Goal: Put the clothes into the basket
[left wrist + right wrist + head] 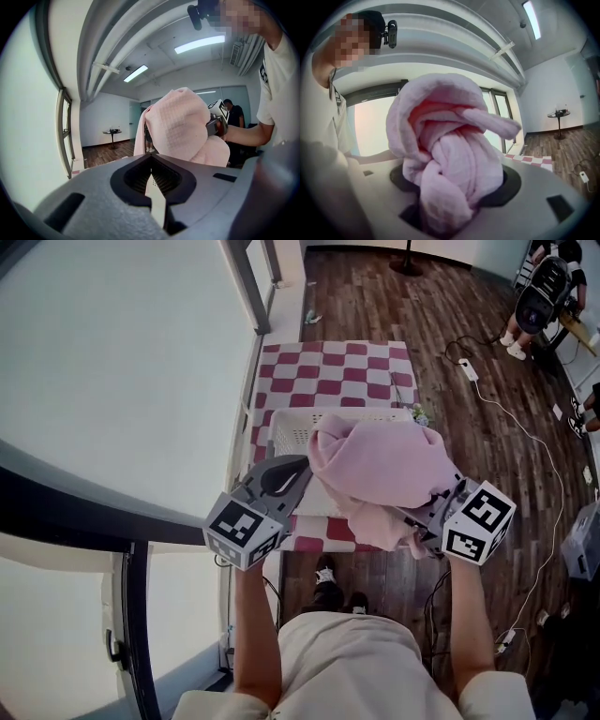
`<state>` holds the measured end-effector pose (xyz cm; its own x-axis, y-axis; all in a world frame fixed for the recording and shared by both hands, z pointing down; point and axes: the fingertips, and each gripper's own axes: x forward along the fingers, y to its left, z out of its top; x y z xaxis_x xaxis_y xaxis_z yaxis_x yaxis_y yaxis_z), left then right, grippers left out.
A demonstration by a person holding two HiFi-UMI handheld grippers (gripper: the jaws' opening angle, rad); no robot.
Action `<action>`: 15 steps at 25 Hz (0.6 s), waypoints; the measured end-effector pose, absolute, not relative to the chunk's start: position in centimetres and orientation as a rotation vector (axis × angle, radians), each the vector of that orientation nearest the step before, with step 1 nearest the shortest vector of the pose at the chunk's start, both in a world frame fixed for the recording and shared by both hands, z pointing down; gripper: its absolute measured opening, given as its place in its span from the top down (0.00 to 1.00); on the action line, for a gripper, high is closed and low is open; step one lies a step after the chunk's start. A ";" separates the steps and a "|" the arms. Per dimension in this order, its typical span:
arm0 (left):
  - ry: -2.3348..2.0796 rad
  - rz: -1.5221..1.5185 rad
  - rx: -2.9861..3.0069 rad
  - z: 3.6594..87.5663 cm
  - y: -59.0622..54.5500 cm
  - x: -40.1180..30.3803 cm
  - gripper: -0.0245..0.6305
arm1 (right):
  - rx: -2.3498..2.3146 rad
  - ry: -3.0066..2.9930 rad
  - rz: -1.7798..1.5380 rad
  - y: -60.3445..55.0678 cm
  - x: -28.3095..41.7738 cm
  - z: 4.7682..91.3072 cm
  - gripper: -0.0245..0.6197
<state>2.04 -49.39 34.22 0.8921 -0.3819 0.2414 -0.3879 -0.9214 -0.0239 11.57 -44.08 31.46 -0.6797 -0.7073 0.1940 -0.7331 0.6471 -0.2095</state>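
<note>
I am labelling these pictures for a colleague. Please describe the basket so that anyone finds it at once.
Find the red-and-white checkered mat on the wooden floor. The basket stands on it, partly hidden behind the pink cloth. It alone is white, with perforated walls.

Soft waffle-textured cloth — pink garment; matt perforated plastic — basket.

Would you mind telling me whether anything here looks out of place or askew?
Nothing looks damaged or spilled. The pink cloth hangs bunched and twisted from the right hand-held gripper above the white basket, not inside it yet.
</note>
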 end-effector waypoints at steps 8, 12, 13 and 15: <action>-0.570 0.437 2.999 35.4 -52.3 2.1 0.94 | 1.228 -2.749 0.410 -47.3 11.8 32.2 0.45; -0.592 0.554 2.978 38.0 -54.3 1.2 0.94 | 1.187 -2.759 0.451 -50.3 11.6 34.7 0.45; -0.593 0.560 2.973 38.5 -54.8 1.0 0.94 | 1.169 -2.756 0.451 -51.0 11.4 35.5 0.45; -0.583 0.547 2.957 39.4 -55.6 0.7 0.94 | 1.125 -2.722 0.430 -52.3 10.8 37.2 0.45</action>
